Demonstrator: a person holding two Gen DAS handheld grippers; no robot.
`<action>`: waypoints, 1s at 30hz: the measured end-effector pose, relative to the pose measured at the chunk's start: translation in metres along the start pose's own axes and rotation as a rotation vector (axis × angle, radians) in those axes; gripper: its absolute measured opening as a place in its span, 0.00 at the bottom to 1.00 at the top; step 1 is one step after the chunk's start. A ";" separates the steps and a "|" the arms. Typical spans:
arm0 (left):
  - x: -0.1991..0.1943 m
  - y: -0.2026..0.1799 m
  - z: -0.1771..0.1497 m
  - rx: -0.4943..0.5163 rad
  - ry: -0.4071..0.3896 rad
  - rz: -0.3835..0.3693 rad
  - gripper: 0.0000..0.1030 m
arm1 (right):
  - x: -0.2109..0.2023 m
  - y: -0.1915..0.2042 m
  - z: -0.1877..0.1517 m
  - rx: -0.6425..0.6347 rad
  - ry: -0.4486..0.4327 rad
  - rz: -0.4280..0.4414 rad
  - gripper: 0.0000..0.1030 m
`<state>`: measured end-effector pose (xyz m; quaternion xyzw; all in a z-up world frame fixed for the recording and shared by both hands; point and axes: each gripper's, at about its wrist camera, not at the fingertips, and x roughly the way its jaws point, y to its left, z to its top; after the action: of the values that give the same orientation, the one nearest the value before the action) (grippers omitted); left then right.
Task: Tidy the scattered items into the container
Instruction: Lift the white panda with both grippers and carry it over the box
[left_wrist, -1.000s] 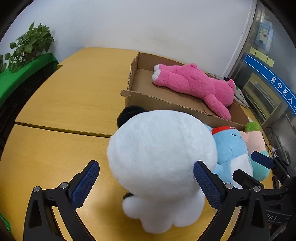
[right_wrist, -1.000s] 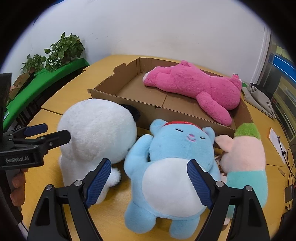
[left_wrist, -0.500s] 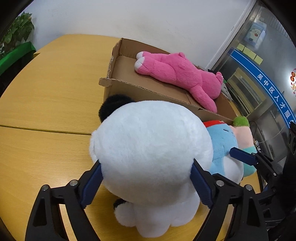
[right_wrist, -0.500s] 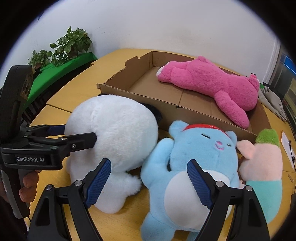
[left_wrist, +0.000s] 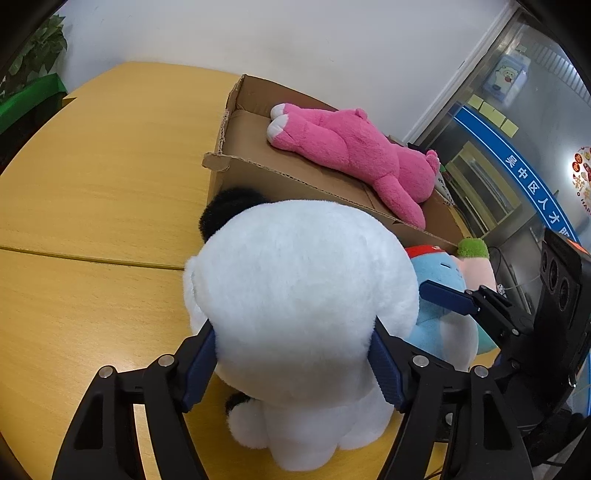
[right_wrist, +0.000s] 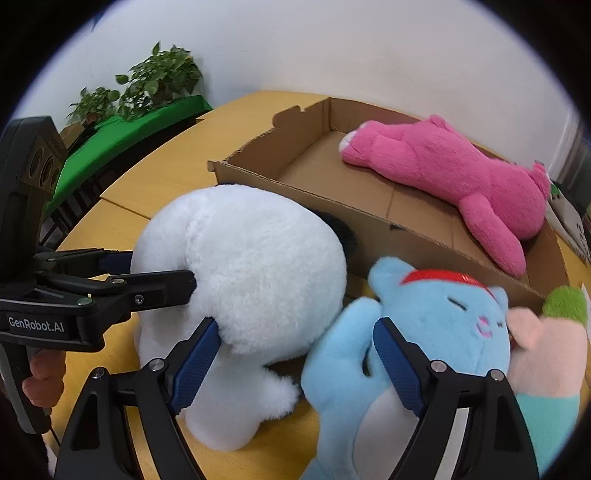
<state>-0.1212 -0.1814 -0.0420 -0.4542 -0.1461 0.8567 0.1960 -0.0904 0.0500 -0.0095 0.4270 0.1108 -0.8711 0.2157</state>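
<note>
Plush toys crowd the near side of the cardboard box (left_wrist: 236, 173) on the worktop (left_wrist: 96, 177): a white plush (left_wrist: 306, 295) sits upright just in front of the box's front wall, a blue plush (right_wrist: 436, 325) leans beside it toward the right, and a pink-and-green plush (right_wrist: 550, 343) is pressed against the blue one. A pink plush (right_wrist: 454, 166) already lies inside the box.

The left tongs (left_wrist: 291, 365) are closing around the white plush's round head, their blue pads sunk into the fur on both sides. To do this well, the squeeze should go on until the soft filling stops giving, since fluffy pile slips easily; then lift straight up high enough for the feet to pass the front wall, and set it down in the bare left part of the box, clear of the pink plush.

The right tongs (right_wrist: 295, 362) stand spread and hold nothing, straddling the gap between the white plush and the blue plush's raised arm.

A second ago the left tongs were wide apart with the pads well off the fur; now they press in. The right tongs have shifted leftward off the blue plush's belly, at the same spread.
</note>
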 end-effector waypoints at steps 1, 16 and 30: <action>0.000 0.000 0.000 0.000 -0.002 0.004 0.72 | 0.003 0.000 0.001 0.000 0.001 0.012 0.82; -0.008 0.013 0.011 -0.050 -0.022 -0.053 0.79 | 0.000 0.012 0.010 -0.037 -0.072 0.192 0.82; -0.051 -0.017 0.012 0.037 -0.106 0.001 0.60 | -0.020 0.016 0.002 -0.005 -0.205 0.259 0.56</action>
<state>-0.1010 -0.1911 0.0088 -0.4045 -0.1401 0.8822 0.1960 -0.0733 0.0406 0.0078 0.3462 0.0344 -0.8748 0.3372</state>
